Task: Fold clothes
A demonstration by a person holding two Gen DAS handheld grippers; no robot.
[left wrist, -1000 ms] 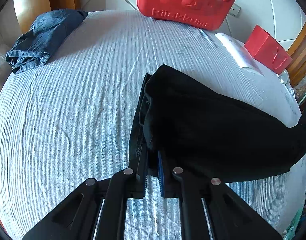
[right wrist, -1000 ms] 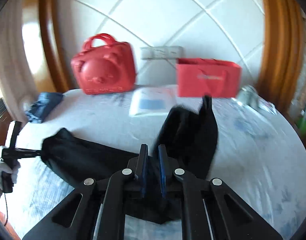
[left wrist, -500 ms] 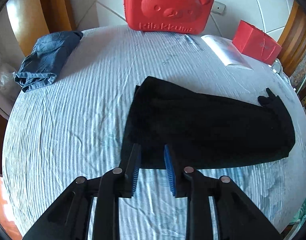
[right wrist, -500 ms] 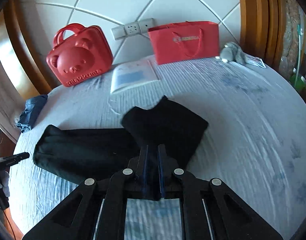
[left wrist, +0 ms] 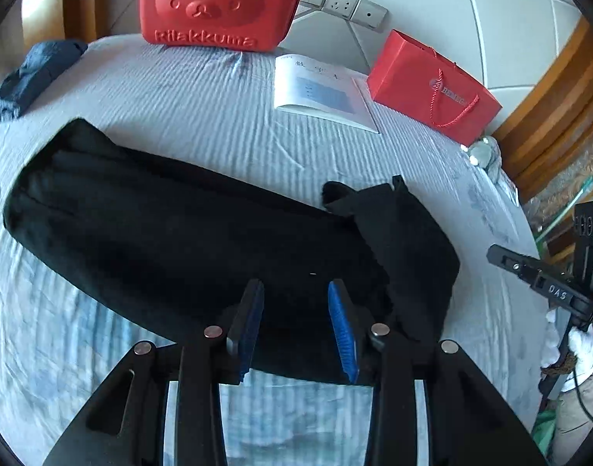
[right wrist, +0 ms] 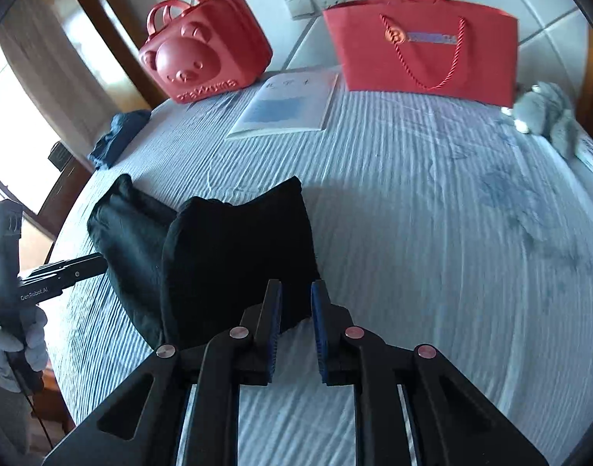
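Note:
A black garment (left wrist: 188, 240) lies lengthwise on the striped bed sheet (left wrist: 203, 116), its right end folded back over itself (left wrist: 409, 240). My left gripper (left wrist: 294, 299) is open and empty above the garment's near edge. In the right wrist view the same garment (right wrist: 226, 256) lies left of centre with the folded end on top. My right gripper (right wrist: 296, 299) is open and empty at that end's near right corner. Each gripper shows in the other's view, the right one (left wrist: 529, 272) and the left one (right wrist: 63, 272).
A red bear case (left wrist: 219, 4), a white booklet (left wrist: 323, 93) and a red paper bag (left wrist: 432, 89) stand along the headboard. A folded blue denim garment (left wrist: 28, 73) lies far left. A grey plush toy (right wrist: 548, 112) sits far right. The bed's edges fall away at both sides.
Both grippers have let go of the black garment and opened. The right one laid the garment's end over as a fold. The left one has moved right along the near edge.

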